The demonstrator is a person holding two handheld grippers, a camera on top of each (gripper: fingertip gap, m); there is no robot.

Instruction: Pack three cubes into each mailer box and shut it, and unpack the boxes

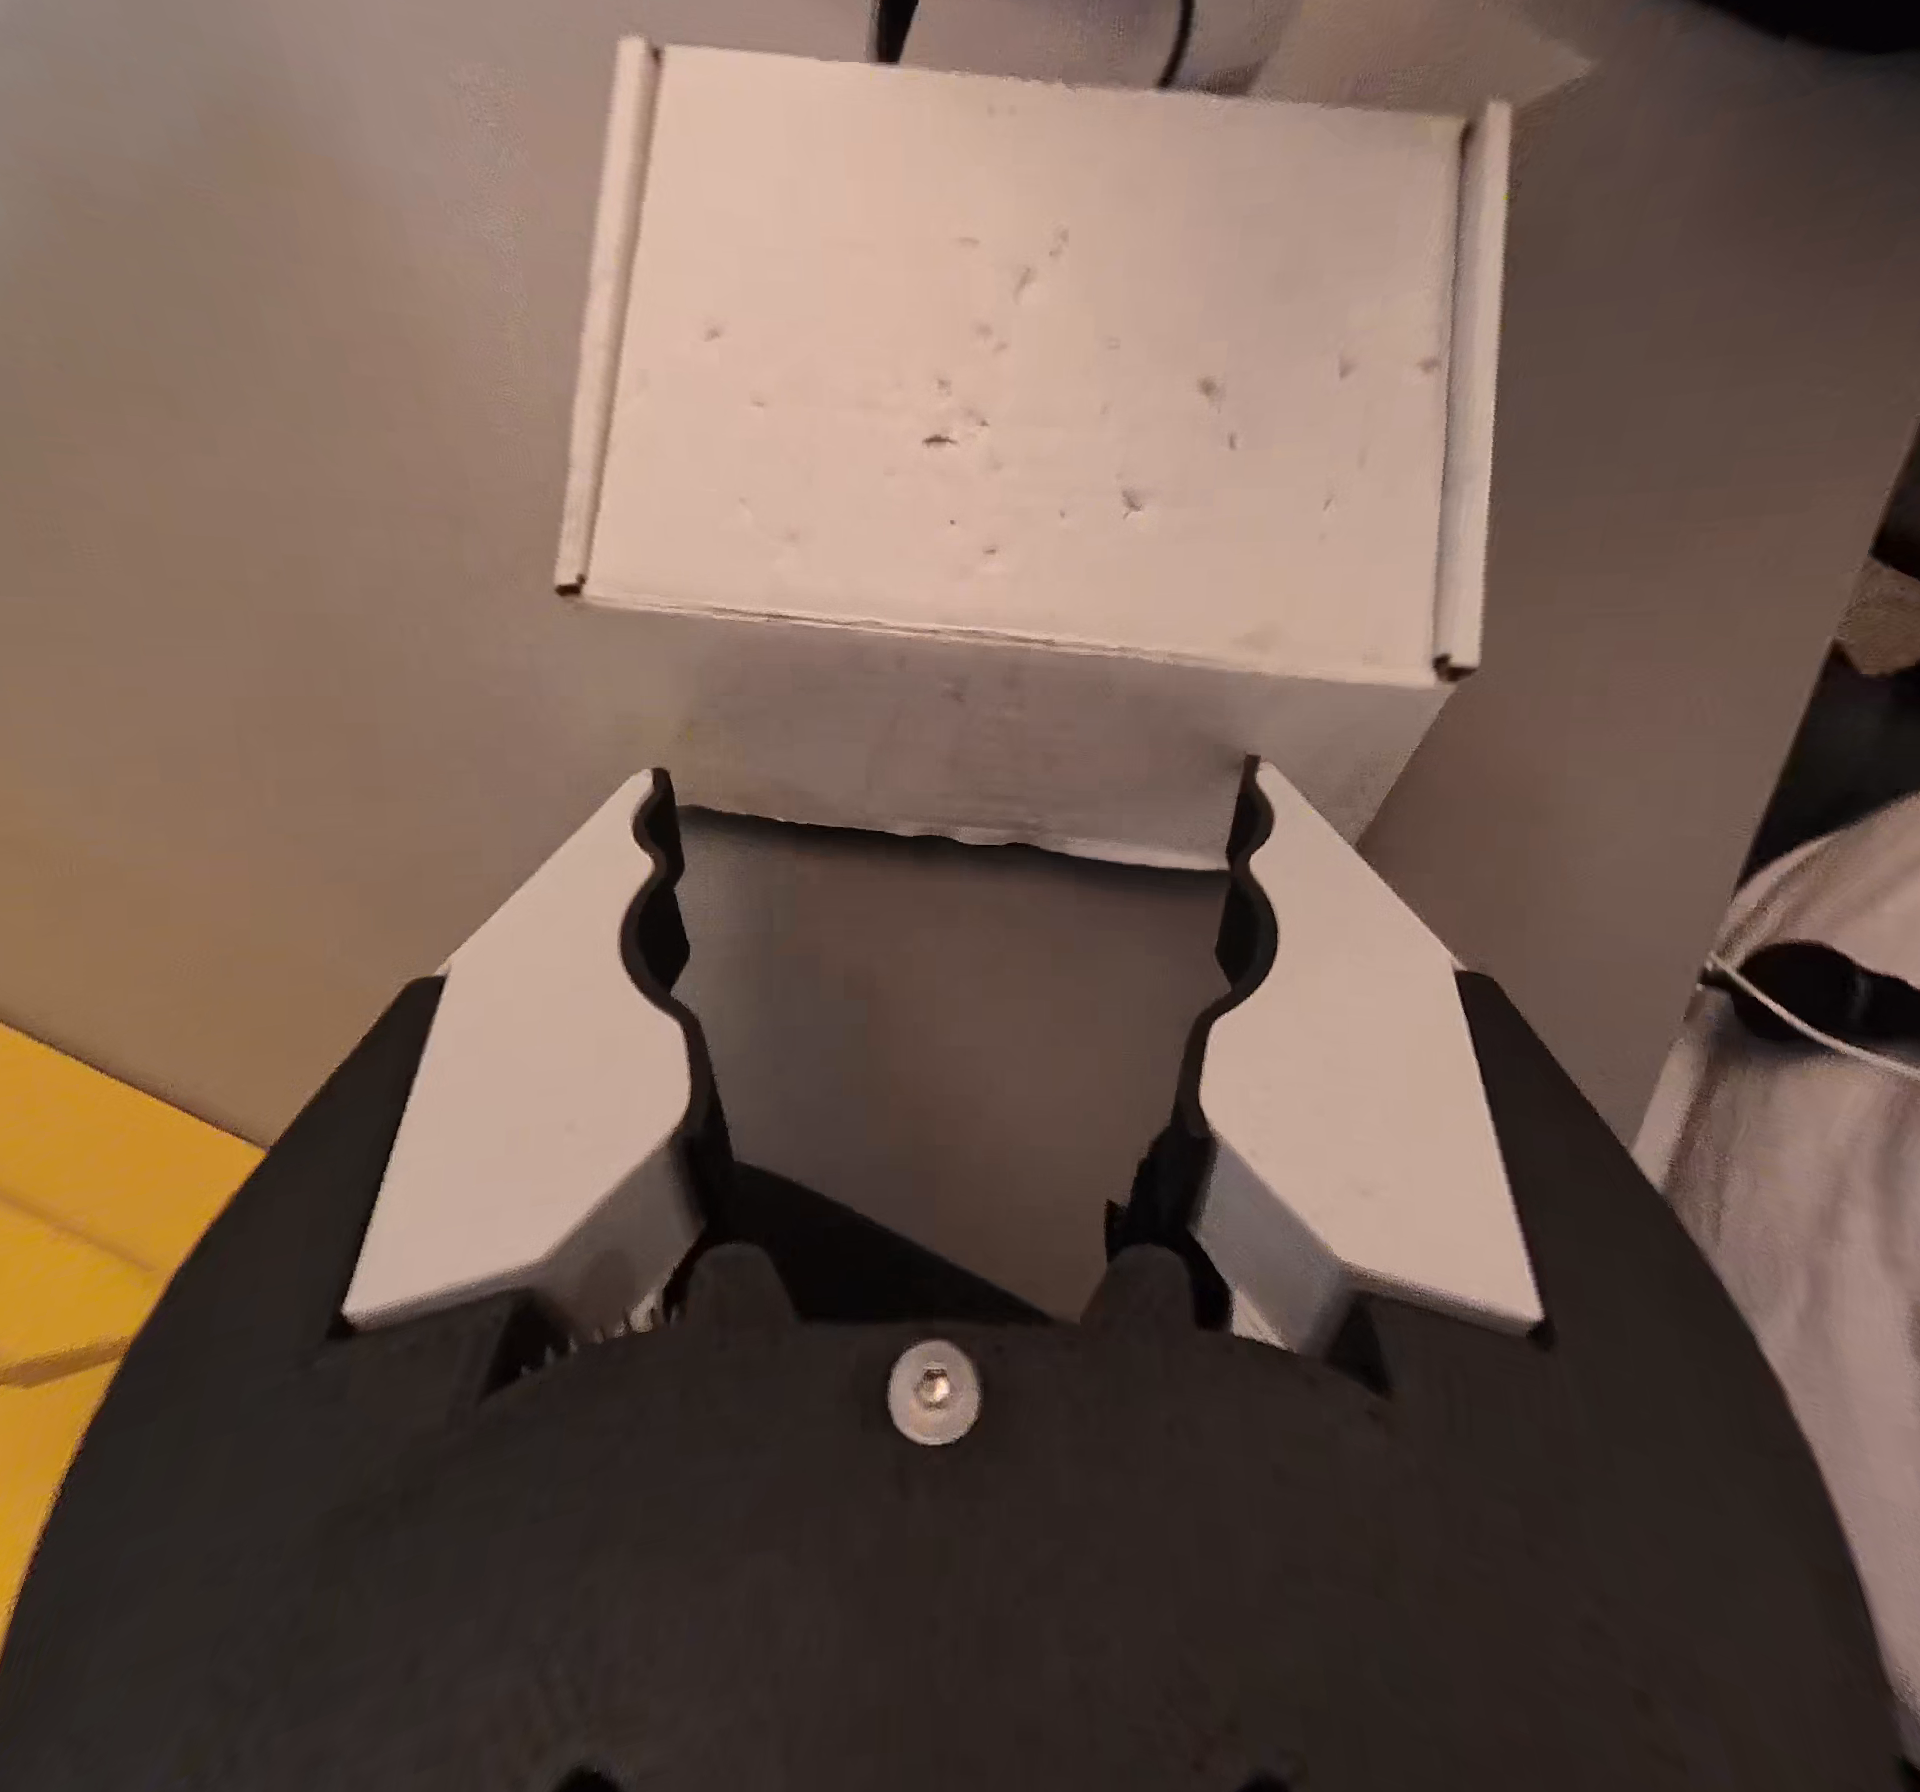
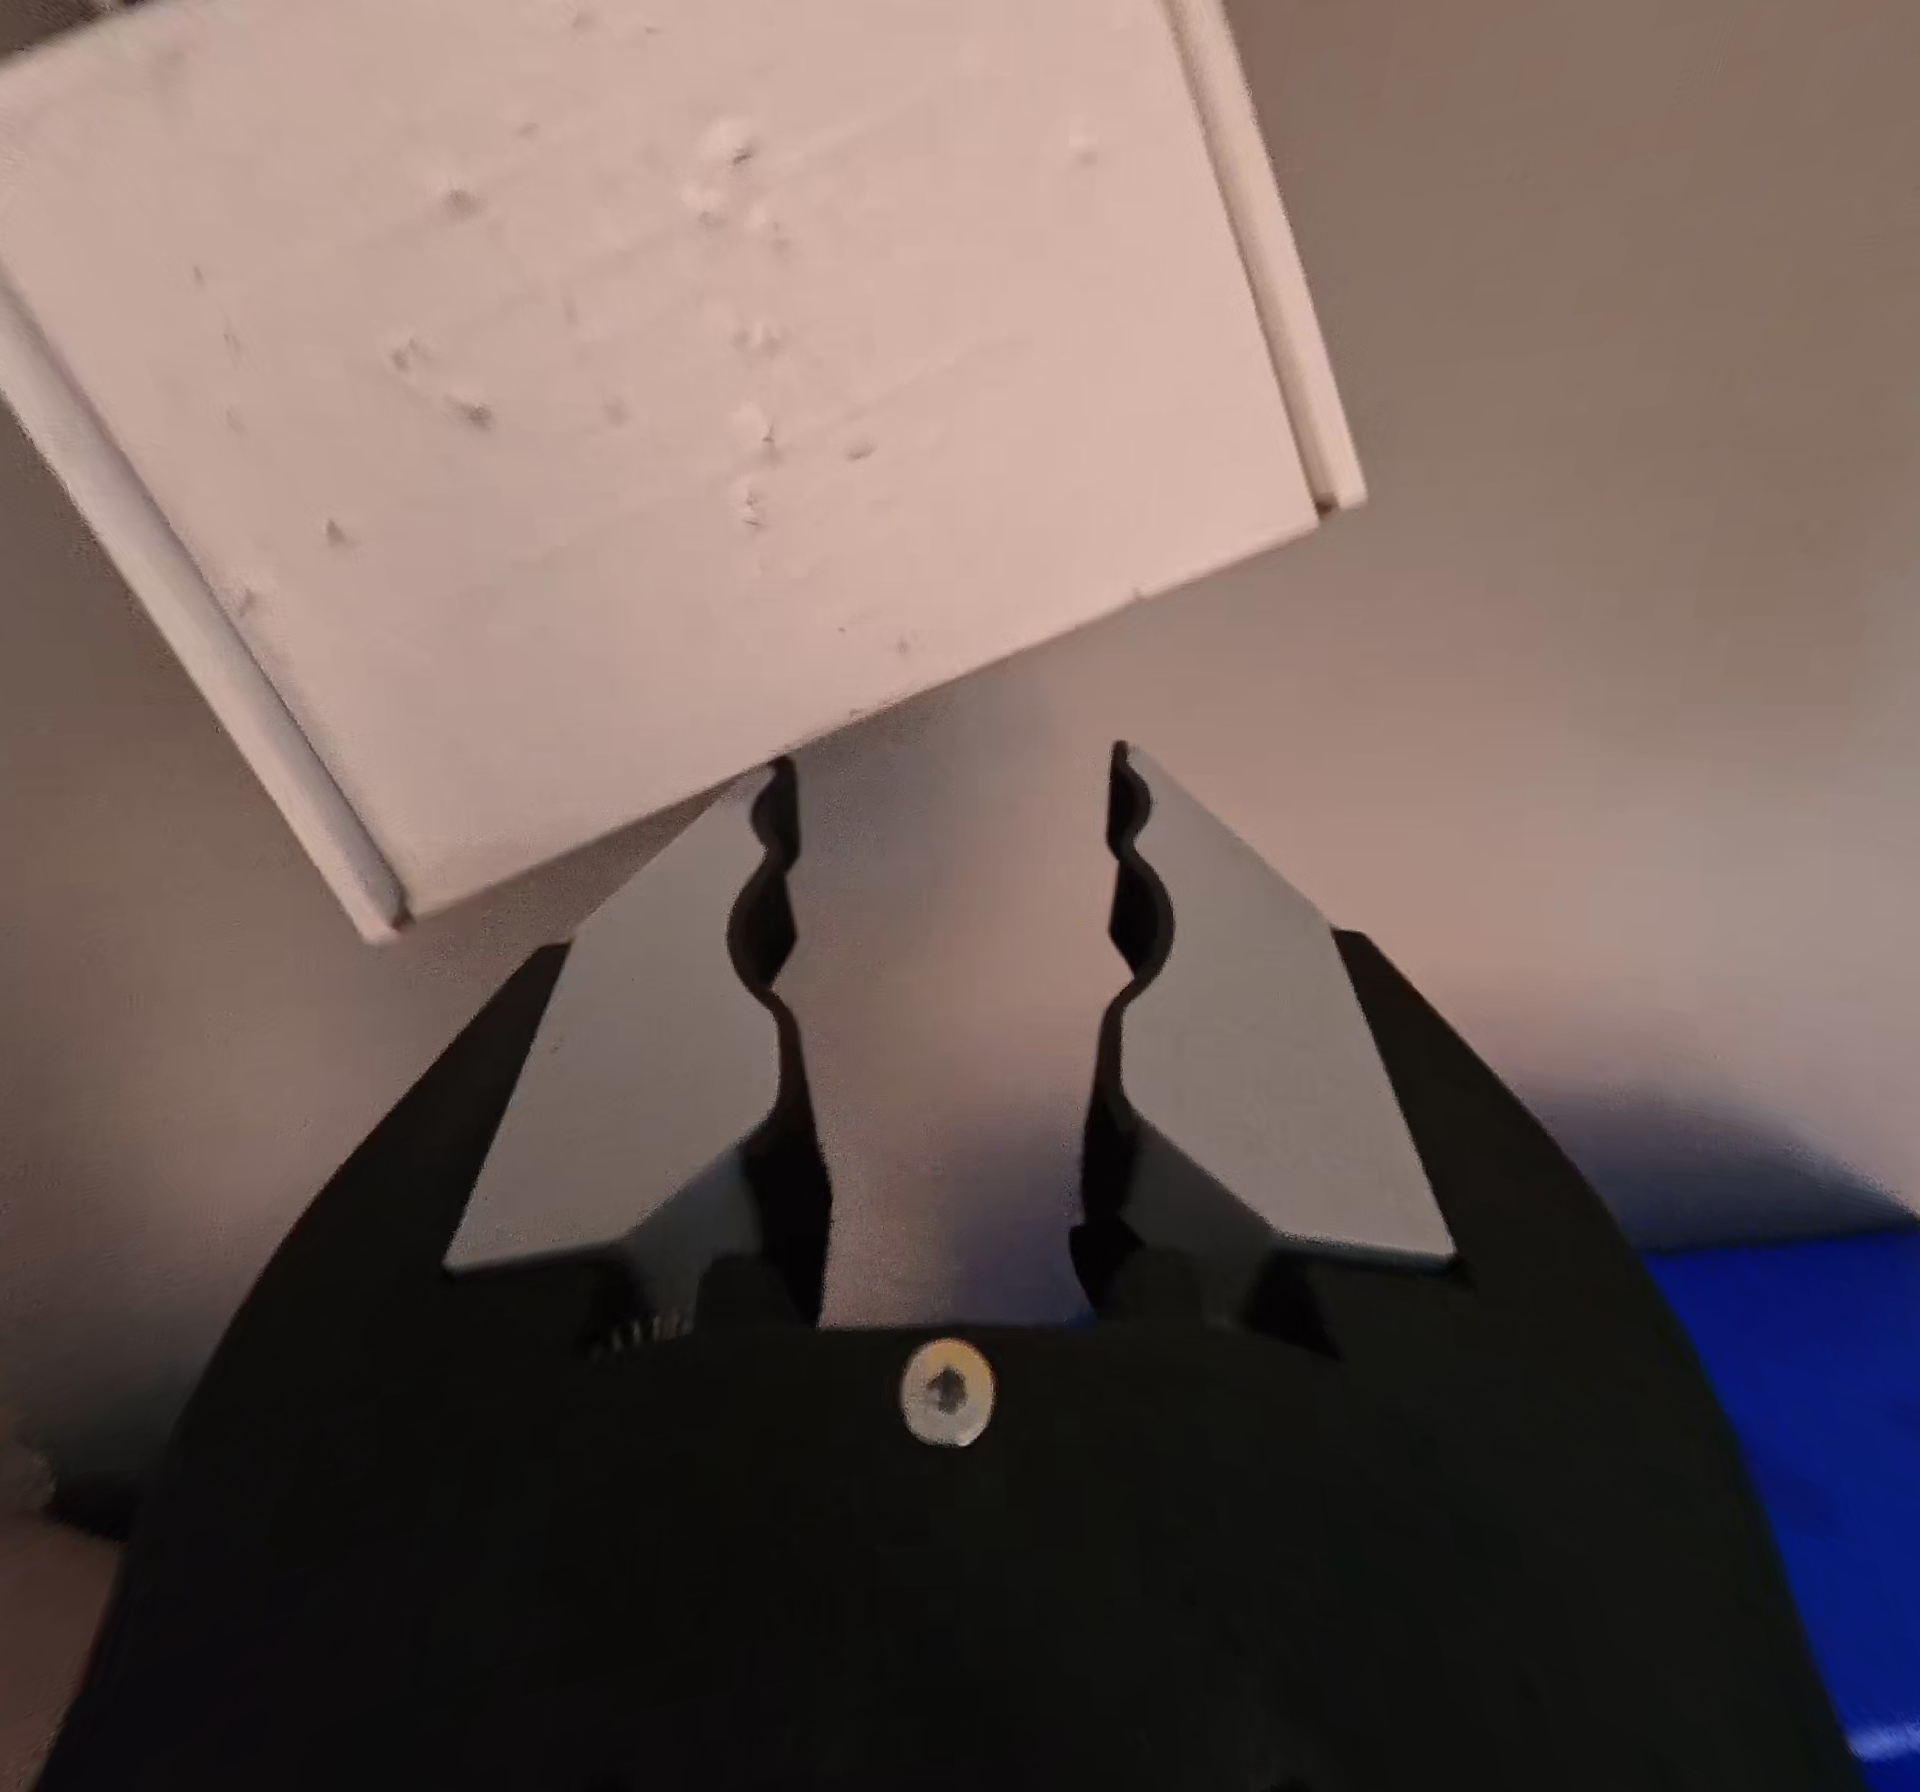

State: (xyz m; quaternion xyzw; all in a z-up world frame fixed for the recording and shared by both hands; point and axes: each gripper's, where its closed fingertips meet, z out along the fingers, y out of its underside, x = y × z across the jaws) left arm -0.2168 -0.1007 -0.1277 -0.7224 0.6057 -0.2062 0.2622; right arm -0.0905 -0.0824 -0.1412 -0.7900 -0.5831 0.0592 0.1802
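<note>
On a pale grey table (image 1: pixel 260 495), the left wrist view showed a closed white mailer box (image 1: pixel 1018 371) standing just ahead of the left tool (image 1: pixel 956 807), whose jaws were spread with nothing between them. The lid was pocked with small dents. A yellow surface (image 1: pixel 94 1223) lay at the lower left, and pale cloth (image 1: pixel 1808 1171) past the table's right edge.

In the right wrist view, the same kind of dented, shut white box (image 2: pixel 644 340) sat angled at the upper left, its near corner just above the left fingertip of the right tool (image 2: pixel 951 786), also spread and empty. A blue object (image 2: pixel 1808 1430) showed at the lower right.
</note>
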